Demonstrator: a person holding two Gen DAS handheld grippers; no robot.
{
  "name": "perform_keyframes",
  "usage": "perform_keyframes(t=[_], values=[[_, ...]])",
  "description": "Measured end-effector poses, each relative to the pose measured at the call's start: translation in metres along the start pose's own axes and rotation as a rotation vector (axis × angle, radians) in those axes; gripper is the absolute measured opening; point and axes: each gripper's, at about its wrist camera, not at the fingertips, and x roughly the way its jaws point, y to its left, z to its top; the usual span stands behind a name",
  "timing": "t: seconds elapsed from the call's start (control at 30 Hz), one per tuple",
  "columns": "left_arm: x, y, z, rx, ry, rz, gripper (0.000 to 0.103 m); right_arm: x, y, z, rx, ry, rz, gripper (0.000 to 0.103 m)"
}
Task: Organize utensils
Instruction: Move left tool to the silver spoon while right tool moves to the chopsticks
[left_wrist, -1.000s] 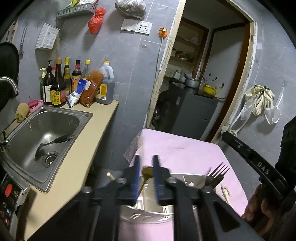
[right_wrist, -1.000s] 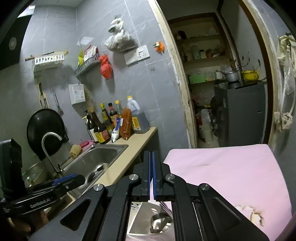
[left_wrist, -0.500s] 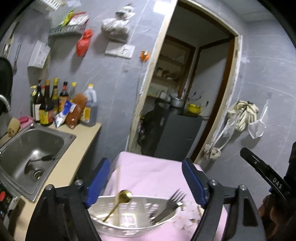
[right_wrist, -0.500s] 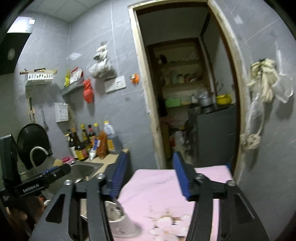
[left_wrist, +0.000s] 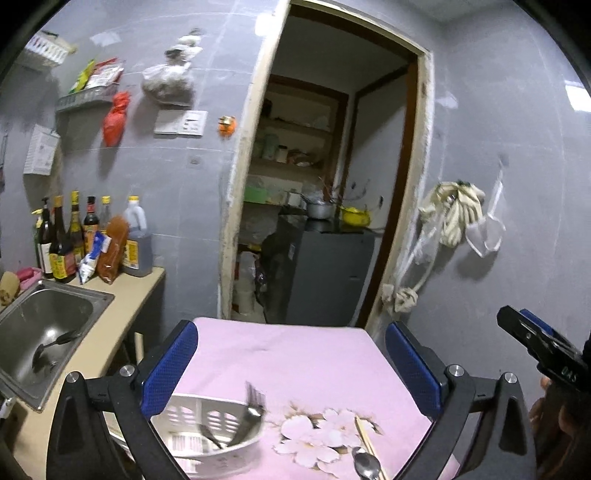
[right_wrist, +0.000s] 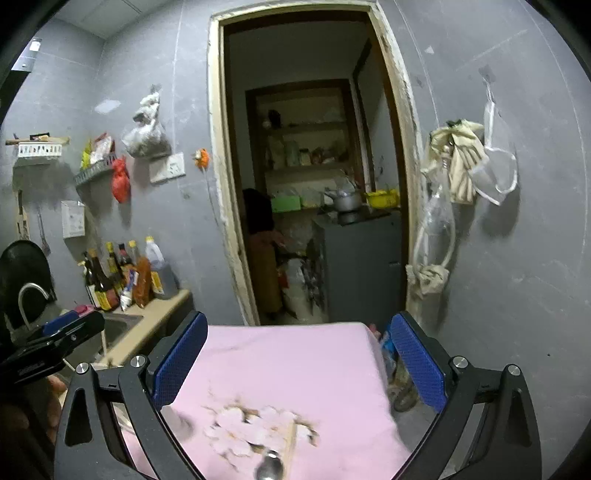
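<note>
A white slotted utensil basket (left_wrist: 207, 421) sits at the near left of the pink floral tablecloth (left_wrist: 295, 354). A fork (left_wrist: 251, 410) leans in it beside a dark utensil handle. Chopsticks (left_wrist: 365, 439) and a metal spoon (left_wrist: 365, 467) lie on the cloth to the basket's right. My left gripper (left_wrist: 291, 365) is open and empty above the basket. My right gripper (right_wrist: 299, 358) is open and empty above the cloth (right_wrist: 295, 358); the spoon (right_wrist: 269, 467) and chopsticks (right_wrist: 290, 446) show blurred below it.
A steel sink (left_wrist: 40, 332) with a ladle is set in the beige counter (left_wrist: 122, 306) at left, with sauce bottles (left_wrist: 74, 240) behind. An open doorway (left_wrist: 317, 221) lies beyond the table. Rags hang on the right wall (left_wrist: 454, 214).
Both grippers went from shut to wide open and pulled back upward. The gold spoon held by the left gripper dropped into the basket. Both cameras tilted up toward the doorway.
</note>
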Motion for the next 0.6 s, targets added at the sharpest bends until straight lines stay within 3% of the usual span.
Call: perform_keyframes(t=[0.3, 0.6], values=[[0.026, -0.035, -0.046, -0.007, 0.108, 0.013, 0.102, 0.031, -0.047, -0.030, 0.006, 0.095, 0.000, 0.098], [0.070, -0.038, -0.101, -0.043, 0.323, 0.004, 0.102, 0.078, -0.076, -0.096, 0.024, 0.286, 0.034, 0.098]])
